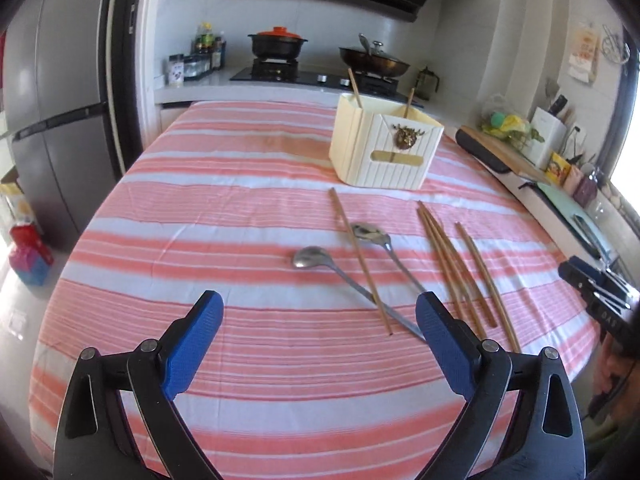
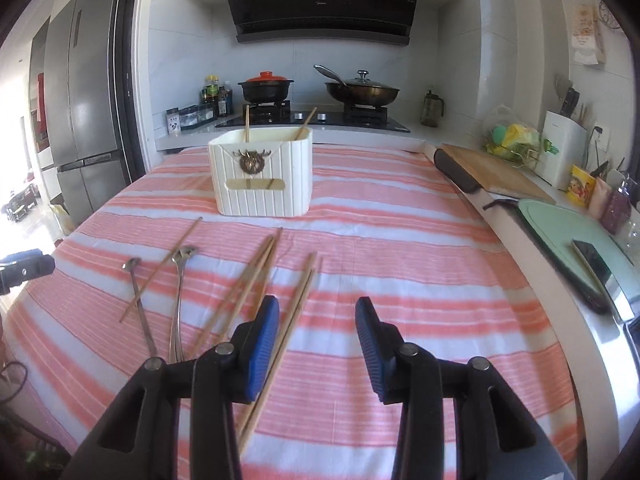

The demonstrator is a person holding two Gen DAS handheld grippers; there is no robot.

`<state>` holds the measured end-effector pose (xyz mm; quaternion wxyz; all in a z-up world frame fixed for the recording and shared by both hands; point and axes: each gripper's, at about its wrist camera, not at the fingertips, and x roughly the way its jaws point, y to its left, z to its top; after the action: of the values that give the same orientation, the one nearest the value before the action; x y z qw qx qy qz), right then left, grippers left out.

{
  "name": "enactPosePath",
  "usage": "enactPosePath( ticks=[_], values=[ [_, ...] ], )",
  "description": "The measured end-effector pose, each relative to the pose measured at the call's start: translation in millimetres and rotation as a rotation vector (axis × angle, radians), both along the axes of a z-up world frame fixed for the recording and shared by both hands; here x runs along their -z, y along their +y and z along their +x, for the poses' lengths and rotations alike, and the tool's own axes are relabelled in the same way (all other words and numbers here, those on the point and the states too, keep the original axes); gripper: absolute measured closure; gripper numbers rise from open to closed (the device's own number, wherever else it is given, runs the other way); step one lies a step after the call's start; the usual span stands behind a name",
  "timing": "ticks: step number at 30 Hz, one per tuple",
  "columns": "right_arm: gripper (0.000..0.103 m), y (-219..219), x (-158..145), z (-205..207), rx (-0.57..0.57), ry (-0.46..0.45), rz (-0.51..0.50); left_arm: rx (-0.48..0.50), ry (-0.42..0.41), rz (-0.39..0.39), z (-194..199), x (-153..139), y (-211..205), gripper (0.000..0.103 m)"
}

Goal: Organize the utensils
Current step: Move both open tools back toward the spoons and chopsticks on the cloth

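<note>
Wooden chopsticks (image 1: 442, 256) and two steel spoons (image 1: 320, 264) lie on the pink-striped surface (image 1: 200, 208) before a cream ribbed holder (image 1: 384, 148). Left tool (image 1: 320, 320) gapes wide and empty; right tool (image 2: 318, 330) hangs part-open, gripping nothing.

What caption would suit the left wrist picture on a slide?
Open left gripper above two spoons and loose chopsticks on a striped tablecloth, near a cream holder.

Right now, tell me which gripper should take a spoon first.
Left, probably. The left gripper is open with the two spoons just ahead, one handle near its fingertips. The right gripper faces the chopsticks instead.
</note>
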<state>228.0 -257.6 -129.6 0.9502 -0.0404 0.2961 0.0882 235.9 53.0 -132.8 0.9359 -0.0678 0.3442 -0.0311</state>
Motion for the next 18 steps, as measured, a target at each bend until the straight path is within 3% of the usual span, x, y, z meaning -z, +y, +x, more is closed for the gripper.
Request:
enactPosePath(
  ticks=[5,11,18],
  values=[
    [0.063,3,12,-21,0.013,-0.045,-0.023,-0.053,-0.009,0.062,-6,12,2,0.006],
    [0.063,8,18,-23,0.012,-0.046,-0.007,-0.097,-0.029,0.032,-11,18,8,0.006],
    [0.063,6,9,-15,0.027,-0.072,-0.003,-0.079,0.004,0.012,-8,24,4,0.005]
  ],
)
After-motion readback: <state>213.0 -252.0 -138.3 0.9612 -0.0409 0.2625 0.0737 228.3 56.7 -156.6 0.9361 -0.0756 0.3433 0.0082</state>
